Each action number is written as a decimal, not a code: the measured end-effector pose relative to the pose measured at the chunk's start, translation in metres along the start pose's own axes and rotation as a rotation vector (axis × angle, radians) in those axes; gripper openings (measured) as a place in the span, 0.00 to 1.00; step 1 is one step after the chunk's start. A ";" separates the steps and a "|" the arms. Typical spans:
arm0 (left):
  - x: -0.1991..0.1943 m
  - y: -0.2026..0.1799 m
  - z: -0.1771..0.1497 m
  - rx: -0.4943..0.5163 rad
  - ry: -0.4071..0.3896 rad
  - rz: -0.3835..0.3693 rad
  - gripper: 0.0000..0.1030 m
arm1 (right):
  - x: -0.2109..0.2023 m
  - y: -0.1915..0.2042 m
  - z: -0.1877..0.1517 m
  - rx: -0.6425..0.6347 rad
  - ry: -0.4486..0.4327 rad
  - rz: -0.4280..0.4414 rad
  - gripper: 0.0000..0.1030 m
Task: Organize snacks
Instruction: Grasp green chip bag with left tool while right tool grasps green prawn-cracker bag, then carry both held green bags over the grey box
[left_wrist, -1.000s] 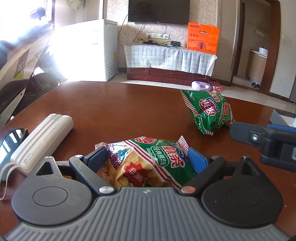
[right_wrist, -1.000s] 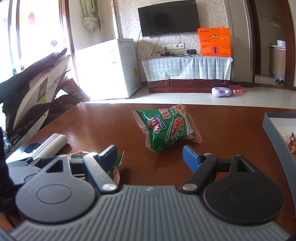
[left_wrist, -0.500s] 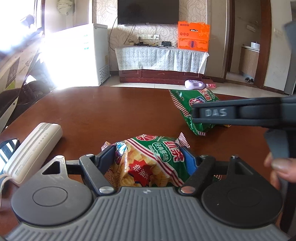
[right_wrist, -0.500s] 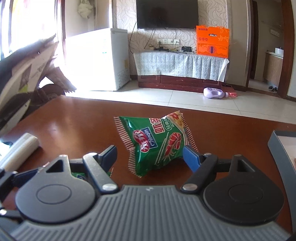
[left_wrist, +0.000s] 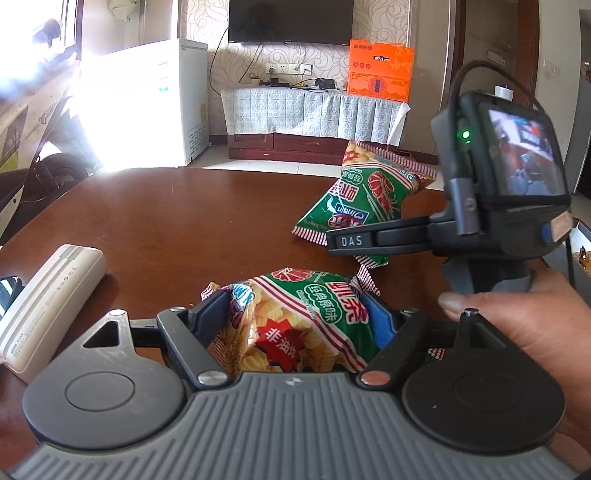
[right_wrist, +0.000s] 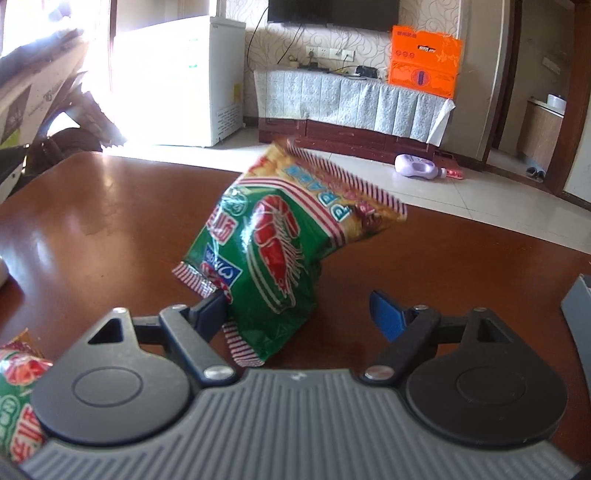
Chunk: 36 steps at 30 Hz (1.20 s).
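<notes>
1. Nearest to me, my left gripper (left_wrist: 295, 314) is clenched on the chip bag (left_wrist: 295, 325). Both fingers press into its sides, and the bag sits crumpled between them, low over the table (left_wrist: 166, 221).
2. Just ahead and to the right of that grip, my right gripper (right_wrist: 299, 310) has its jaws opening, with the prawn-cracker bag (right_wrist: 273, 251) between them. The left finger (right_wrist: 210, 314) touches the bag's lower striped edge; the blue right finger (right_wrist: 388, 317) stands clear of it.
3. The bag is tipped up on one corner, so I judge it unsteady. I should centre it between the fingers before squeezing, and take the body, not the thin seam.
4. To the right of my right gripper lies the grey tray (right_wrist: 576, 314), probably where the snacks go.
5. Left of my left gripper rests a white case (left_wrist: 51, 302), which I should avoid when I swing.
</notes>
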<state>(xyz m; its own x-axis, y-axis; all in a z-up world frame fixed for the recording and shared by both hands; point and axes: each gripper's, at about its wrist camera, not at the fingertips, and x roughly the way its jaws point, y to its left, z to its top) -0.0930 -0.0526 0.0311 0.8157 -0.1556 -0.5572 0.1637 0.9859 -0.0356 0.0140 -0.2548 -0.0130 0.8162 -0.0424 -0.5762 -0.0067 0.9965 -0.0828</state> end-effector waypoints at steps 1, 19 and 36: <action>0.000 0.001 0.000 -0.001 0.001 -0.003 0.79 | 0.001 0.000 0.002 -0.005 -0.002 -0.004 0.82; 0.002 0.021 0.008 -0.059 0.015 -0.039 0.79 | 0.015 -0.080 -0.008 0.890 0.027 0.207 0.81; 0.003 0.020 0.008 -0.054 0.016 -0.041 0.79 | 0.035 -0.072 0.003 0.765 -0.008 0.150 0.40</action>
<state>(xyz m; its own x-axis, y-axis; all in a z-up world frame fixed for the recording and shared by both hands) -0.0831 -0.0335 0.0352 0.7996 -0.1951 -0.5679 0.1662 0.9807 -0.1030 0.0448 -0.3280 -0.0253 0.8420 0.0943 -0.5311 0.2808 0.7640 0.5809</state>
